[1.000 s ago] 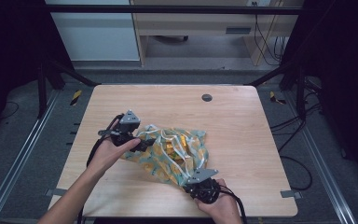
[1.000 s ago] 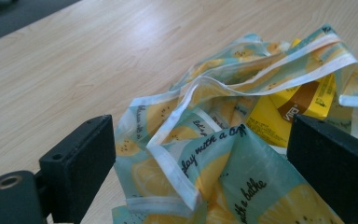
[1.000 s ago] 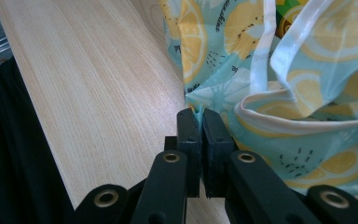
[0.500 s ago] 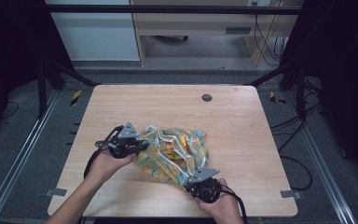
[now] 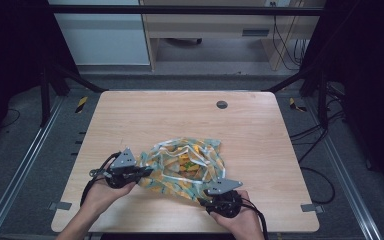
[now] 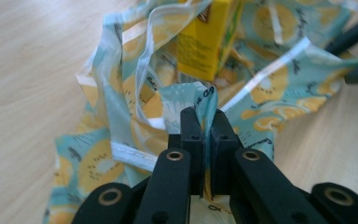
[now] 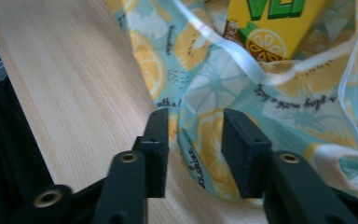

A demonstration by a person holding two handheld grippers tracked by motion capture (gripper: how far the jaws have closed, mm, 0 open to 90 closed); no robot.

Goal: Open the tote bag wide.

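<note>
Left gripper (image 5: 142, 172): black body, grey three-cornered plate on top, black cable looping off at 7 o'clock. Right gripper (image 5: 200, 200): same black build, grey plate, black cable trailing toward 4 o'clock. Jaws: flat black bars, brass-ringed pivot holes, small dark screws near tips. Forearms bare, no sleeves visible.

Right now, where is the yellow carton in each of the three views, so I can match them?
High view: the yellow carton lies inside the open lemon-print bag, table centre.
Left gripper view: top centre, beyond the jaws shut on a fold of the bag.
Right gripper view: top right, beyond the open jaws.
Shared landmark: the bag's white edge band.
</note>
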